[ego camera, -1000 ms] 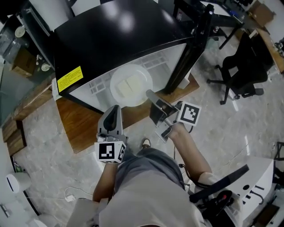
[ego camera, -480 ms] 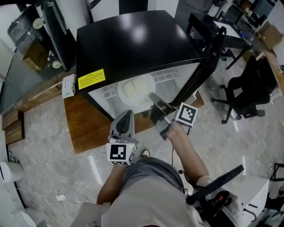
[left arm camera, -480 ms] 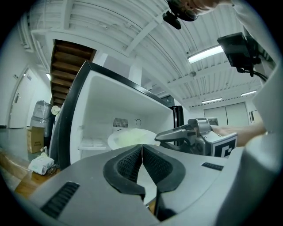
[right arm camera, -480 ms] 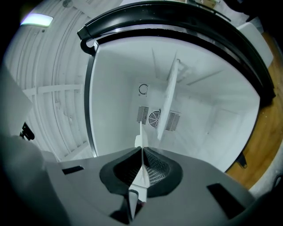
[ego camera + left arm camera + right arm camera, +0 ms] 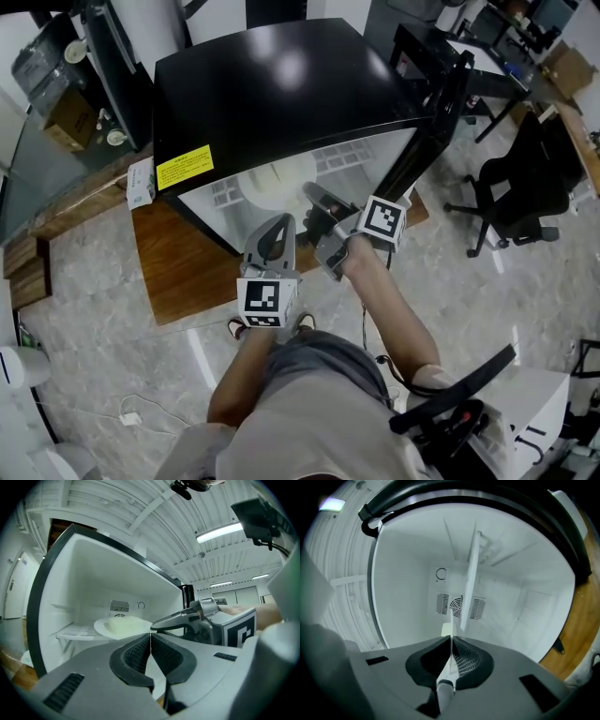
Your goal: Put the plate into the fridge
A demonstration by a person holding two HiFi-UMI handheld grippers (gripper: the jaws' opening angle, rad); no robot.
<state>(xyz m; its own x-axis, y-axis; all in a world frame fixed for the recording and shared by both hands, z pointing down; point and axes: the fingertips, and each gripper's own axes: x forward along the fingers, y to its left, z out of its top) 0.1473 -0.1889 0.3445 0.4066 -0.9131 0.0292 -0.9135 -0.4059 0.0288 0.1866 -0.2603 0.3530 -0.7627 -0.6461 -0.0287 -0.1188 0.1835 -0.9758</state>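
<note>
A round white plate (image 5: pixel 274 184) with pale food on it sits level inside the open white compartment of the black fridge (image 5: pixel 262 84). My right gripper (image 5: pixel 310 194) is shut on the plate's near rim; in the right gripper view the plate (image 5: pixel 450 645) shows edge-on as a thin white line between the pads. The left gripper view shows the plate (image 5: pixel 123 625) over a white shelf (image 5: pixel 77 632), with the right gripper (image 5: pixel 157 626) at its rim. My left gripper (image 5: pixel 280 223) hangs just left of the right one, shut and empty (image 5: pixel 150 638).
The fridge stands on a wooden board (image 5: pixel 173 272) on a marble floor. Its black door (image 5: pixel 427 122) stands open at the right. A small box (image 5: pixel 141 183) lies left of the fridge. A black office chair (image 5: pixel 525 178) is farther right.
Both grippers have moved toward the fridge opening, and the plate has gone deeper inside. The left gripper has come up beside the right one.
</note>
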